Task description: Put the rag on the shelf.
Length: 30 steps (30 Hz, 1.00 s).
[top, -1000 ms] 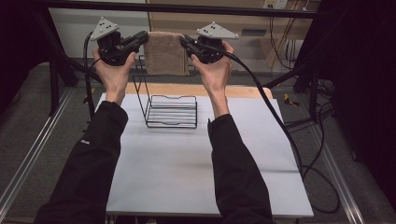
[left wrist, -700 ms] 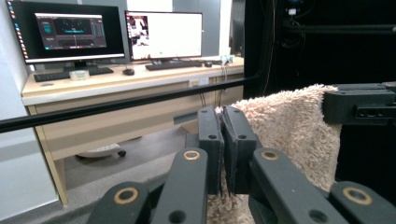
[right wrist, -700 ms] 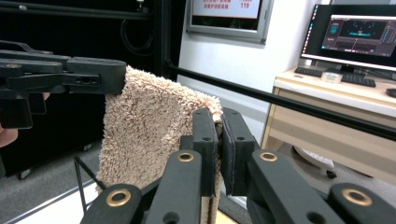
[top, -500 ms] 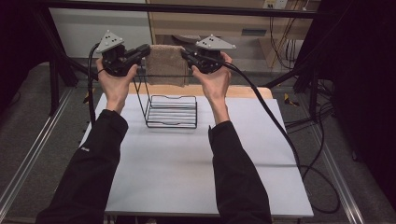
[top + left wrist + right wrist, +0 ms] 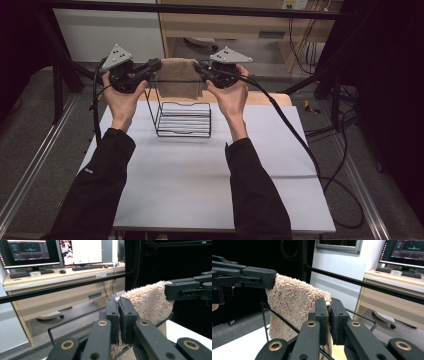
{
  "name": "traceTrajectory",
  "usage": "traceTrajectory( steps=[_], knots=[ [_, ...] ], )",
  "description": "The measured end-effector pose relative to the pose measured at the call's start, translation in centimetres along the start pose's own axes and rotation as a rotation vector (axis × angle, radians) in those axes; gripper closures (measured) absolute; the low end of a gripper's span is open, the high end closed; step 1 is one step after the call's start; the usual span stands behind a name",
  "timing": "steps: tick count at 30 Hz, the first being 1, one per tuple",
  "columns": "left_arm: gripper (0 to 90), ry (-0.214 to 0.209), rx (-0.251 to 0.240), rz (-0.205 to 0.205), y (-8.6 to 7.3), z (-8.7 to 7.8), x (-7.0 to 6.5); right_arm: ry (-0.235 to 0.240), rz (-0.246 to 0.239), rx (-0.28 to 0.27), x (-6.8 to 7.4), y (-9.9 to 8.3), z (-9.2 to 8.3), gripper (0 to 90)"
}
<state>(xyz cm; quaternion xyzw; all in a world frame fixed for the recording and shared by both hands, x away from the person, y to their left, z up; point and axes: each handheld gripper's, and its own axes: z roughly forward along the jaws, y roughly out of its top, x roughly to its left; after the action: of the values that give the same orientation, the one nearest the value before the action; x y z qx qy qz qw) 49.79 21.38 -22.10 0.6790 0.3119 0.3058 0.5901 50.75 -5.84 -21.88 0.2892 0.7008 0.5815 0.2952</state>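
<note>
light: even, overhead | table: bright, soft shadows | surroundings: dim | focus: slightly soft, near tongs blurred

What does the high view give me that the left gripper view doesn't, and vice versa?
High view: the white table, the whole black wire rack standing on it, and both forearms, each hand holding a gripper at one top corner of the towel.
Left gripper view: a desk with monitors and a keyboard behind, and the left gripper closed tight on the towel's edge.
Both: the beige towel held over the rack's top bar, and the right gripper clamping its other corner.
</note>
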Motion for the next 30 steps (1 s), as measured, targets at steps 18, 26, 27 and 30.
traceTrajectory(
  steps=[18,26,27,30],
  knots=[
    [85.9,-0.046,0.054,0.004,-1.5,-1.4,-1.0,0.011,-0.019,0.071,1.4,-0.5,-1.0,85.2],
    [84.8,-0.046,0.119,0.019,-1.9,-1.5,-1.6,0.038,0.006,0.101,1.6,-1.5,-1.3,85.1],
    [84.7,-0.047,0.126,0.021,-2.0,-1.6,-1.7,0.042,0.007,0.104,1.6,-1.6,-1.3,85.0],
    [84.0,-0.051,0.135,0.012,-2.2,-1.6,-1.6,0.046,-0.002,0.112,1.7,-1.8,-1.3,85.0]
  ],
)
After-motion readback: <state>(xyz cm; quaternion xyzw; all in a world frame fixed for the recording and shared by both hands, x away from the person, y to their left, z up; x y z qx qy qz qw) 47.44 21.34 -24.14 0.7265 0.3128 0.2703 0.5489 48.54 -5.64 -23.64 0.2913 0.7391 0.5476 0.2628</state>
